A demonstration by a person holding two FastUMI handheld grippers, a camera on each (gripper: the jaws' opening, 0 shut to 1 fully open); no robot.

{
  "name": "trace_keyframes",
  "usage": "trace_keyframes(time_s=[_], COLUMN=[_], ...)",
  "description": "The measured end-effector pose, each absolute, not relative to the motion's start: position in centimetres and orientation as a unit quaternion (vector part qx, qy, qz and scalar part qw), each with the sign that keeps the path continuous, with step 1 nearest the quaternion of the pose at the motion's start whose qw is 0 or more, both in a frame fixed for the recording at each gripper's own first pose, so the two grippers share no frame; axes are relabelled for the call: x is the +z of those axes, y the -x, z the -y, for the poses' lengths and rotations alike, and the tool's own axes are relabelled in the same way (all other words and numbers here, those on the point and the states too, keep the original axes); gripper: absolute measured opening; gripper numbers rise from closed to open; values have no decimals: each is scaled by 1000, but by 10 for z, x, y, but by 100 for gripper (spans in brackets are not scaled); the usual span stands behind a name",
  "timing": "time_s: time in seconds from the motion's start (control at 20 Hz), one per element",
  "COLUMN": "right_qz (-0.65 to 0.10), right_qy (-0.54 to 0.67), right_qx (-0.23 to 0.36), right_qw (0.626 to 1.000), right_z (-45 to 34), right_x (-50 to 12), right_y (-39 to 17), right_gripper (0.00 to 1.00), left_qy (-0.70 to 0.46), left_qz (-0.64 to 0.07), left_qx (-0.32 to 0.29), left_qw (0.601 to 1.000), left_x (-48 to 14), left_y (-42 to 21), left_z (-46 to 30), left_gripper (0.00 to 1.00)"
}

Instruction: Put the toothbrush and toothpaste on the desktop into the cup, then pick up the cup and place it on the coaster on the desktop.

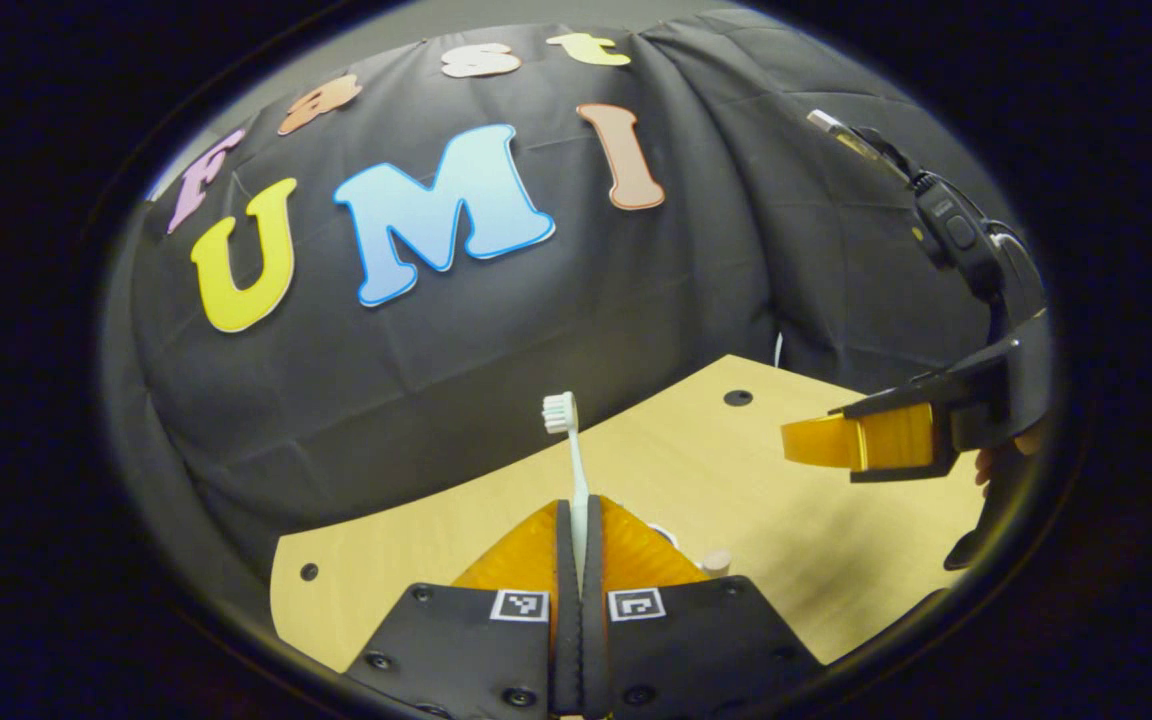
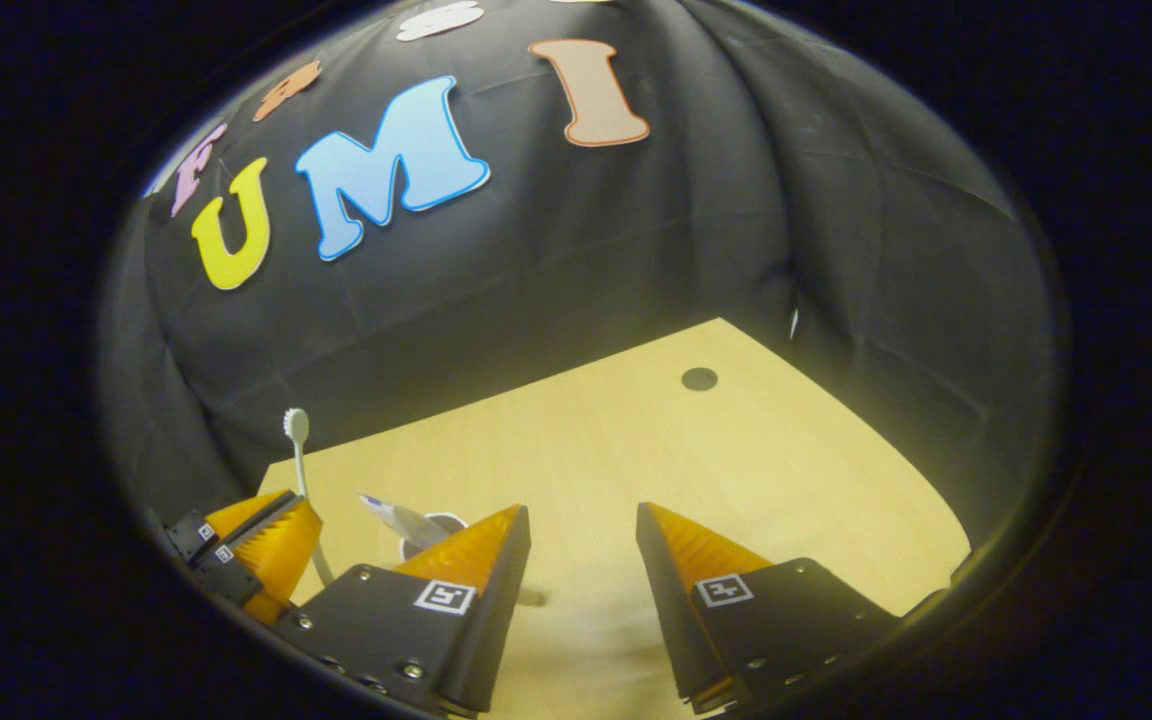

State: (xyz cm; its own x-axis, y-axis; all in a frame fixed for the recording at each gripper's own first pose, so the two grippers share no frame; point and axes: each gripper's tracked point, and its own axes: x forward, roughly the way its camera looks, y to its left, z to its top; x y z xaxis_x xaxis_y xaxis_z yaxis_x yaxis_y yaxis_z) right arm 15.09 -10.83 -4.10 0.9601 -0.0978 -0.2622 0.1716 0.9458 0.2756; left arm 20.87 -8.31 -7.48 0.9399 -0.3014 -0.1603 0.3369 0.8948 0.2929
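**Upright toothbrush clamped in the left gripper, right gripper spread wide**

Clearly, in the left gripper view the left gripper (image 1: 578, 530) is raised above the desktop (image 1: 696, 470) and its two fingers are pressed together on the toothbrush (image 1: 572, 470). The slim pale handle rises straight up from between the ribbed pads, and the white bristle head stands at the top against the dark cloth wall. Just right of the fingers a small rounded pale tip of something peeks out; what it is cannot be told.

Farther off on the right of that view, the right gripper (image 1: 821, 442) hangs above the desktop, held sideways so its wedge-shaped fingers point left, with a bit of a hand (image 1: 998, 462) behind it.

In the right gripper view the right gripper (image 2: 581, 545) points forward and slightly down over the smooth light wood-grain desktop (image 2: 636, 440), its fingers spread wide with nothing between them. To the left, the cup (image 2: 428, 532) stands on the desktop, partly hidden by a finger, with the toothpaste (image 2: 398, 517) leaning out of its rim. Beside it the left gripper (image 2: 266, 545) holds the toothbrush (image 2: 298, 455) upright. A small dark round hole (image 2: 699, 379) marks the far part of the desktop.
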Motion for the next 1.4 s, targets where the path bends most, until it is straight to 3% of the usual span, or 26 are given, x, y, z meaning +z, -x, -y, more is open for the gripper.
trace_keyframes(time_s=[0.7, 0.75, 0.85, 0.9, 0.95, 1.0, 1.1, 1.15, 1.4], right_qz=[-168, -172, -176, -178, -181, -182, -184, -185, -189], right_qy=[-141, -140, -137, -135, -132, -131, -128, -128, -129], right_qx=[-135, -137, -139, -140, -140, -140, -140, -139, -138], right_qw=[966, 965, 965, 965, 964, 964, 964, 964, 964], right_z=[171, 173, 175, 176, 176, 176, 175, 175, 174], right_x=[-78, -81, -84, -85, -87, -88, -89, -90, -93], right_y=[-105, -102, -98, -96, -95, -93, -92, -90, -86], right_gripper=[65, 59, 59, 65, 65, 59, 59, 65, 65], left_qy=[-160, -158, -156, -157, -158, -159, -157, -155, -150], left_qz=[-11, -10, 6, 13, 19, 24, 32, 35, 50], left_qx=[-175, -168, -159, -154, -149, -147, -141, -138, -127], left_qw=[972, 973, 975, 975, 976, 976, 977, 978, 979], left_x=[-81, -83, -82, -82, -81, -82, -81, -80, -77], left_y=[-254, -256, -257, -258, -257, -258, -257, -257, -242], left_z=[129, 127, 126, 125, 125, 125, 124, 123, 122], left_gripper=[7, 7, 7, 7, 9, 8, 7, 8, 10])
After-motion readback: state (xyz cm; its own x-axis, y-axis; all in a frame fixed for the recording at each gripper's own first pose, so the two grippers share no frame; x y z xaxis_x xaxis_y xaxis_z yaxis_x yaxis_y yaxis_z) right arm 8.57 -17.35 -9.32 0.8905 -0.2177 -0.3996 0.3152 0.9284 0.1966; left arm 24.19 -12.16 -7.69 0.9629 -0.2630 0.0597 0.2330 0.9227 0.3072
